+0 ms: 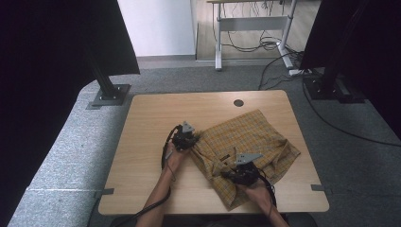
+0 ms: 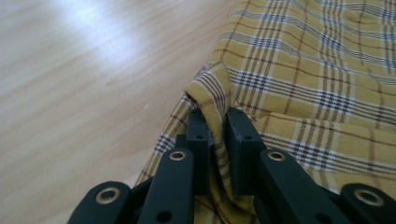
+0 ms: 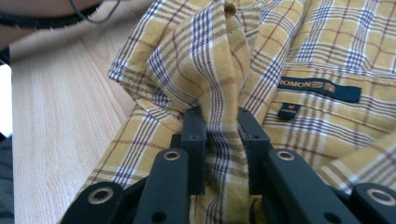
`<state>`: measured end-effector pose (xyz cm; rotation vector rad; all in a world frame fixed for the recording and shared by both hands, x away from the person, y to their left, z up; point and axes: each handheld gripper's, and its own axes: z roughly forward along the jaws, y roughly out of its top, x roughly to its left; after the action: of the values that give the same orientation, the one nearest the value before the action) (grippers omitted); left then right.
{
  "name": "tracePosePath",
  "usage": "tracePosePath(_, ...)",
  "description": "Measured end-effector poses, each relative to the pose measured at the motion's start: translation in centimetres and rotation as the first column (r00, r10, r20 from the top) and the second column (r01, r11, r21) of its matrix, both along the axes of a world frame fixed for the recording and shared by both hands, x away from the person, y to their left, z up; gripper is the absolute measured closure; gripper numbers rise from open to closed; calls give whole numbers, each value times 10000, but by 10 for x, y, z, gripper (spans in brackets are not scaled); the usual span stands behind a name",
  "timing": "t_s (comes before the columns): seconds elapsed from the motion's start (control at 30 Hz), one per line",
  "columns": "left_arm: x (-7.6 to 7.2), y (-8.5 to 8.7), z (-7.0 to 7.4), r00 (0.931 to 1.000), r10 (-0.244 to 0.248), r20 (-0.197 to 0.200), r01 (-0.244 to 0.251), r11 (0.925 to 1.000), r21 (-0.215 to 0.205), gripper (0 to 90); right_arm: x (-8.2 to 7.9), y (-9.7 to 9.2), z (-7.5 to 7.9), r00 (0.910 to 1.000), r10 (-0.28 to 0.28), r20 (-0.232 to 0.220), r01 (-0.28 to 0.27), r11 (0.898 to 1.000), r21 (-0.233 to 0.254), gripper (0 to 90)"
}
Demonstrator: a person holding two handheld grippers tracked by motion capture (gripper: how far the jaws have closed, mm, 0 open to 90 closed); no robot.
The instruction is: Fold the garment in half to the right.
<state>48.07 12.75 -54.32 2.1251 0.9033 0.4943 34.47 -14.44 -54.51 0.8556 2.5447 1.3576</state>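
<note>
A yellow plaid shirt (image 1: 250, 137) lies crumpled on the right half of the wooden table (image 1: 151, 118). My left gripper (image 1: 193, 142) sits at the shirt's left edge. In the left gripper view its jaws (image 2: 217, 119) pinch a raised fold of the shirt (image 2: 303, 70) just above the tabletop. My right gripper (image 1: 232, 171) rests on the shirt's near part. In the right gripper view it (image 3: 219, 119) is shut on a bunched ridge of the shirt (image 3: 205, 60) beside the collar and its dark blue label (image 3: 320, 87).
The table has a round cable hole (image 1: 238, 102) near its far edge. Bare wood (image 2: 70, 93) spreads left of the shirt. Black stand bases (image 1: 111, 94) and cables (image 1: 283, 61) sit on the grey floor beyond. A forearm (image 3: 46, 9) crosses the right gripper view's top left.
</note>
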Motion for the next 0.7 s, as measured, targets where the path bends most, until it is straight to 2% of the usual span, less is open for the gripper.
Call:
tracePosePath(0.1, -8, 12, 0, 9999, 74, -100, -74, 9999, 75, 806, -3, 10, 0, 9997, 234, -1, -234, 9997, -56, 761)
tracePosePath(0.3, -26, 45, -1, 9988, 380, -314, -385, 9991, -147, 799, -9, 33, 0, 9967, 806, -85, -806, 9967, -33, 761)
tracePosePath(0.43, -39, 65, -1, 9981, 541, -306, -543, 9985, -51, 794, -15, 53, -1, 9924, 1228, -112, -1228, 9924, 12, 761)
tracePosePath(0.53, -45, 73, -1, 9976, 632, -272, -633, 9980, -17, 794, -17, 60, -1, 9901, 1396, -132, -1396, 9902, 43, 760)
tracePosePath(0.7, -58, 94, -5, 9954, 900, -318, -914, 9947, -467, 797, -22, 79, -1, 9835, 1805, -144, -1805, 9836, 3, 759)
